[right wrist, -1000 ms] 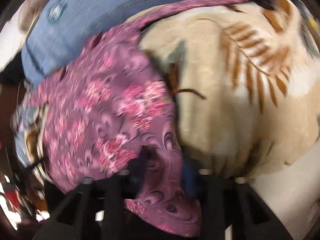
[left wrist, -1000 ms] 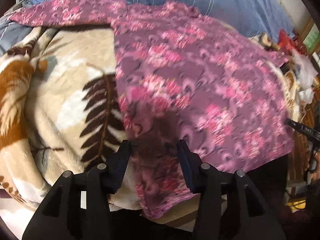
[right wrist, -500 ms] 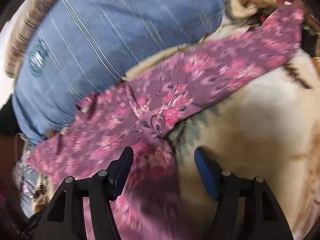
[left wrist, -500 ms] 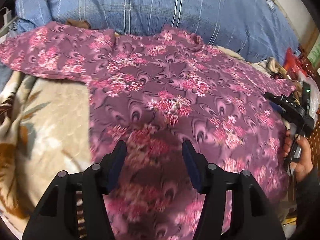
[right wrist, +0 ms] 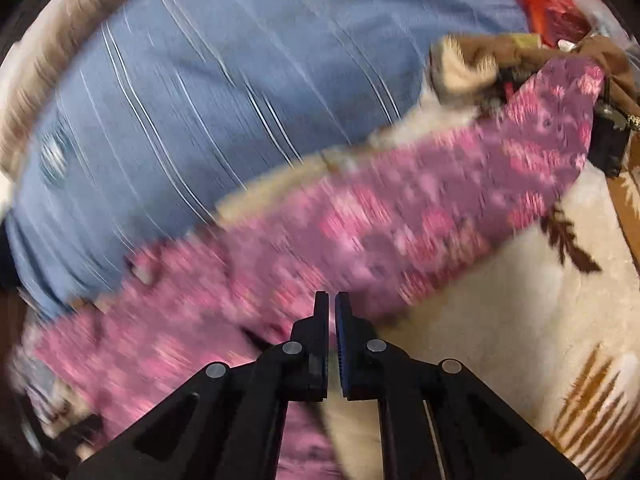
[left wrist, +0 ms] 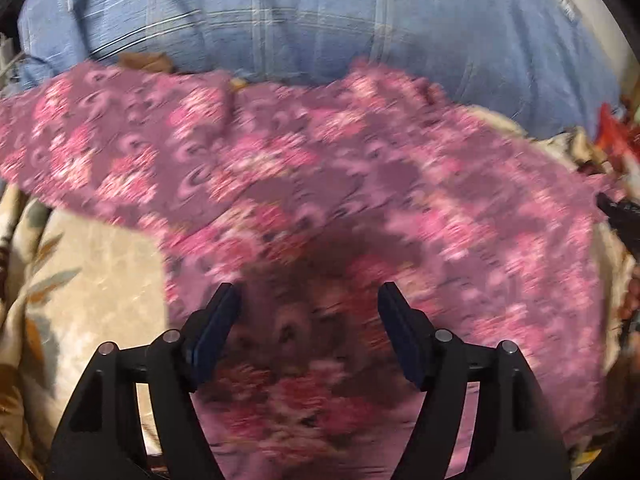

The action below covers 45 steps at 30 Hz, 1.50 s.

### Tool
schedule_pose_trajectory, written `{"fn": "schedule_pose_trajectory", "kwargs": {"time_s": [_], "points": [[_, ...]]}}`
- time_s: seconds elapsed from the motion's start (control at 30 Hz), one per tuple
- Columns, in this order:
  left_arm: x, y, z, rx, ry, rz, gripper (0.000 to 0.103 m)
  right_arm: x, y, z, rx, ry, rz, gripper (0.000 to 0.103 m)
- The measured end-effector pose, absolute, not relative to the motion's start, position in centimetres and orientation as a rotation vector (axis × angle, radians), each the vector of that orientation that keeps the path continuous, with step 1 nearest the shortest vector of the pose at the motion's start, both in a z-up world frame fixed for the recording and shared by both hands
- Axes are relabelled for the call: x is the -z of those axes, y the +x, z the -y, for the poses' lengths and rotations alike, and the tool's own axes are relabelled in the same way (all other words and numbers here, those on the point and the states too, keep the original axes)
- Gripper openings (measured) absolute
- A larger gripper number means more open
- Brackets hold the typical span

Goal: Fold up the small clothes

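Since half a second ago the right gripper [right wrist: 331,306] has been closed, empty; the left gripper [left wrist: 310,300] is held wide. The floral top [left wrist: 360,208] is spread on a leaf-patterned blanket [left wrist: 92,272], beside blue striped bedding [left wrist: 320,20].

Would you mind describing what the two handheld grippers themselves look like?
Both the left gripper and right gripper are matte black plastic frames with triangular cutouts, silver round pivot pins, and flat dark-blue ribbed pads on the fingertips. No cables, markings or sleeves show.
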<state>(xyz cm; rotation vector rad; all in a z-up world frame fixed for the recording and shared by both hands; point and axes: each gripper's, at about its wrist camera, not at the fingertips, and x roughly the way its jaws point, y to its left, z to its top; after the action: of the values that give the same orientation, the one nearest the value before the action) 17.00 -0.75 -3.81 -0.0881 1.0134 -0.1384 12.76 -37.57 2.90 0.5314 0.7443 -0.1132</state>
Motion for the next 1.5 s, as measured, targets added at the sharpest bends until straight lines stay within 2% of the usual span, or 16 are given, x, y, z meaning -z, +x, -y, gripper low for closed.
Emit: {"fn": "schedule_pose_trajectory", "kwargs": {"time_s": [0.17,0.27,0.33,0.37,0.43,0.47,0.57,0.67,0.83,0.9,1.03,1.13,1.17,1.2,1.23,1.5], "points": [[2.8,19.0,2.1,0.133,-0.098,-0.961,0.073,-2.4,16.8,34.5,0.044,0.449,-0.774,0.01],[5.5,20.5,2.9,0.122,-0.093,-1.062,0.073,2.4,18.8,32.0,0.048,0.345,-0.968,0.012],[5.5,19.6,3.9,0.105,-0.016,-1.001,0.081,1.4,18.4,31.8,0.049,0.31,-0.926,0.011],[5.8,19.3,4.4,0.114,0.017,-1.002,0.086,0.9,18.4,32.7,0.043,0.344,-0.936,0.011],[6.0,18.9,4.4,0.117,0.014,-0.988,0.087,-0.6,17.5,36.1,0.102,0.417,-0.864,0.012],[6.1,19.0,4.2,0.122,0.001,-0.991,0.087,-1.4,16.6,39.0,0.199,0.446,-0.813,0.016],[6.2,18.8,3.6,0.132,-0.047,-0.992,0.093,-2.6,14.0,47.4,0.43,0.571,-0.726,0.041],[6.6,18.6,4.4,0.132,-0.014,-0.978,0.103,-1.8,11.7,53.9,0.586,0.665,-0.688,0.044],[6.6,19.4,5.0,0.129,-0.02,-0.98,0.103,0.1,13.2,57.9,0.57,0.752,-0.696,0.044],[6.7,19.5,5.2,0.126,-0.014,-0.977,0.103,0.4,14.5,58.6,0.589,0.753,-0.69,0.05],[6.7,19.4,5.1,0.128,-0.015,-0.97,0.103,1.4,16.3,60.4,0.579,0.84,-0.666,0.051],[6.7,19.2,4.9,0.132,-0.016,-0.966,0.103,1.4,16.9,61.2,0.59,0.853,-0.622,0.044],[6.7,19.2,5.0,0.132,-0.015,-0.963,0.103,1.1,17.1,61.4,0.583,0.846,-0.61,0.031],[6.7,19.2,4.9,0.134,-0.015,-0.961,0.103,0.7,17.4,61.4,0.584,0.824,-0.612,0.011],[6.7,19.2,5.0,0.136,-0.017,-0.959,0.103,0.2,17.9,61.3,0.588,0.788,-0.622,0.004],[6.0,19.4,4.3,0.202,-0.031,-0.976,0.103,-4.5,17.8,56.0,0.48,0.662,-0.575,0.004]]}}
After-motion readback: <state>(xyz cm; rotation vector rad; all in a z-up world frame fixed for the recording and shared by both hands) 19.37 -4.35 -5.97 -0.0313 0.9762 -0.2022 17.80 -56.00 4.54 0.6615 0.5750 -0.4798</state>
